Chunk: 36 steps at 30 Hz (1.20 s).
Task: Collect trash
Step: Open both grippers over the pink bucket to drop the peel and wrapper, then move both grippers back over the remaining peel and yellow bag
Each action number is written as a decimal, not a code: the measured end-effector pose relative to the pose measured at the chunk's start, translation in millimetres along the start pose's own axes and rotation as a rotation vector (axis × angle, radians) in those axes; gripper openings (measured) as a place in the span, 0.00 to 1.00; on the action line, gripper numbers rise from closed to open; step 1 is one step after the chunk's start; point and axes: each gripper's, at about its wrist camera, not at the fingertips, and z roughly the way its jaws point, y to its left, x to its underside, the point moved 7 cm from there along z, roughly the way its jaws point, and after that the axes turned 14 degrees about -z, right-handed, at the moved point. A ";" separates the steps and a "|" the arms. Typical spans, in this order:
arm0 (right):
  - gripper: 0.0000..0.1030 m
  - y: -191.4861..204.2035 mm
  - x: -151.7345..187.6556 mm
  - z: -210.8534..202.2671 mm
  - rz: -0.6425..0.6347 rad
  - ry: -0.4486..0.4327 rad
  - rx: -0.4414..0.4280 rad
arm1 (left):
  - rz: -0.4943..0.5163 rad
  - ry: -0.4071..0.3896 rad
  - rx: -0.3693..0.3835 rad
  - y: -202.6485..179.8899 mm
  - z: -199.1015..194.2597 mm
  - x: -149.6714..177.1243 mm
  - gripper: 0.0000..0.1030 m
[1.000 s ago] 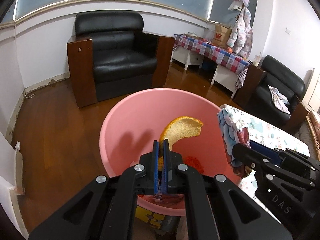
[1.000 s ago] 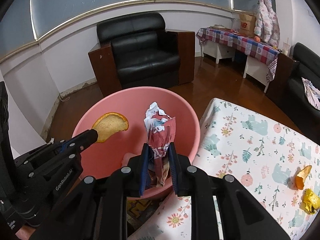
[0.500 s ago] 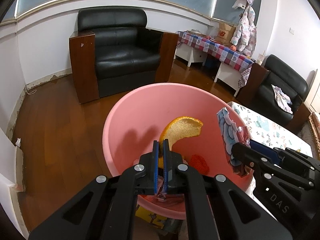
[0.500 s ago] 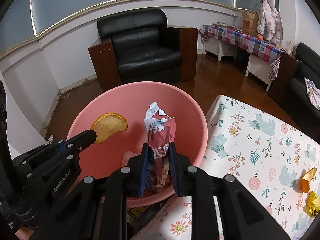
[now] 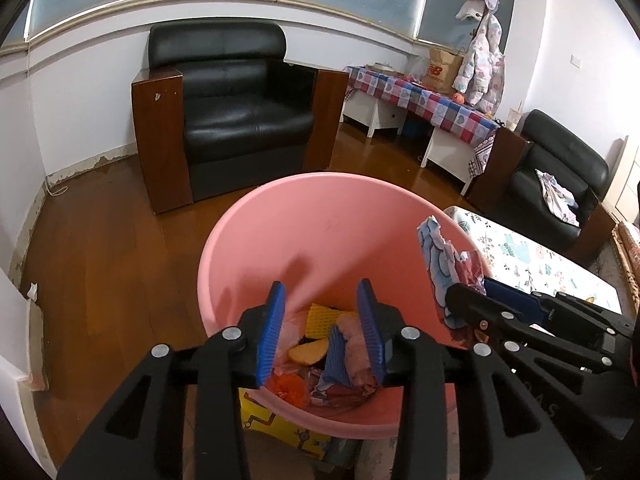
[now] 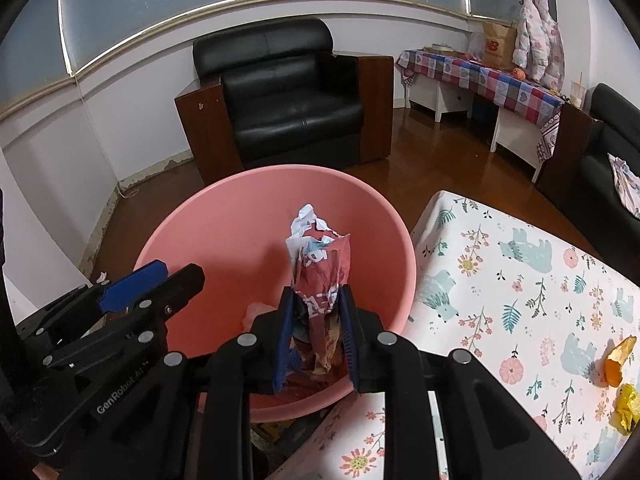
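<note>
Over the pink basin [image 5: 280, 240], both claws hung side by side, pointing down into it. The left claw [image 5: 322, 330] stood wide with nothing between its blue pads; its jaws had just been opening, and the orange peel [image 5: 309, 350] lay on the heap of scraps at the bottom of the basin. The right claw [image 6: 316, 334] had a crumpled red-and-white wrapper [image 6: 320, 272] standing upright between its pads. Its jaws had just been opening too, and the pads looked barely clear of the paper (whether they touched it I could not tell).

By my judgement the wrapper would handle as light, soft and springy stuff: it would crush rather than resist, and might cling to a ribbed pad instead of dropping cleanly.

On the flowered tabletop [image 6: 500, 280] well to the right, an orange scrap [image 6: 618, 360] and a yellow crumpled bit [image 6: 626, 406] waited near the edge. Each seemed best pinched across its raised fold, since a flat approach would likely skid on the cloth.
</note>
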 end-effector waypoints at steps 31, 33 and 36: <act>0.43 -53.9 39.5 -90.9 0.090 -0.144 0.127 | 0.088 -0.016 0.082 -61.7 -35.4 11.8 0.37; 0.43 -59.7 44.5 -103.0 0.089 -0.162 0.157 | 0.109 -0.009 0.100 -74.7 -37.2 17.9 0.37; 0.43 -73.0 56.2 -123.4 0.091 -0.184 0.220 | 0.144 0.004 0.138 -99.2 -40.7 29.2 0.37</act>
